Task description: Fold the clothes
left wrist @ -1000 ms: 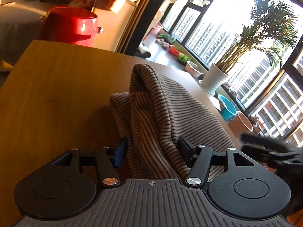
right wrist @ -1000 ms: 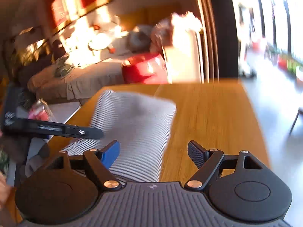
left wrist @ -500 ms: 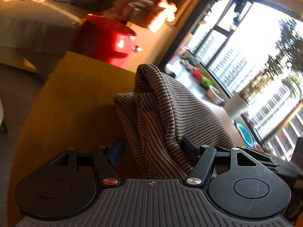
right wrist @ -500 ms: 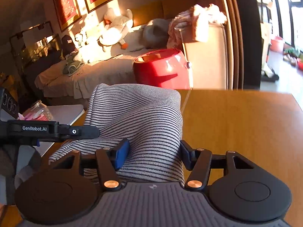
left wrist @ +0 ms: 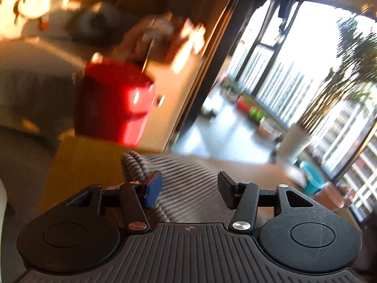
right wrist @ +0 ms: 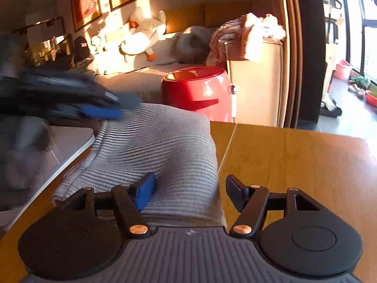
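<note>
The striped knit garment (right wrist: 155, 151) lay folded in a thick bundle on the wooden table (right wrist: 294, 165), near the table's left edge in the right wrist view, its rounded fold humped up toward the far end. In the left wrist view the same garment (left wrist: 188, 176) spread flat and low across the tabletop (left wrist: 89, 165), a rolled hem showing at its far left corner. The right gripper (right wrist: 188, 193) sat over the near end of the bundle with its jaws opening — the blue pad rested against the cloth, while the black pad stood clear of it over bare wood, so nothing was clamped. The left gripper (left wrist: 189, 188) hovered over the garment with its jaws closing; cloth showed between the fingers, but both pads stood apart from it. In the right wrist view the left gripper (right wrist: 103, 108) appeared as a dark blur with a blue fingertip at the bundle's far left corner — whether it touched the cloth there I could not tell. Beyond the table stood a glossy red bin (right wrist: 198, 92), a bed (right wrist: 132, 77) with a white goose plush (right wrist: 143, 35), and a heap of pink laundry (right wrist: 245, 37) on a pale cabinet; a potted palm (left wrist: 348, 70) stood by the tall windows.
</note>
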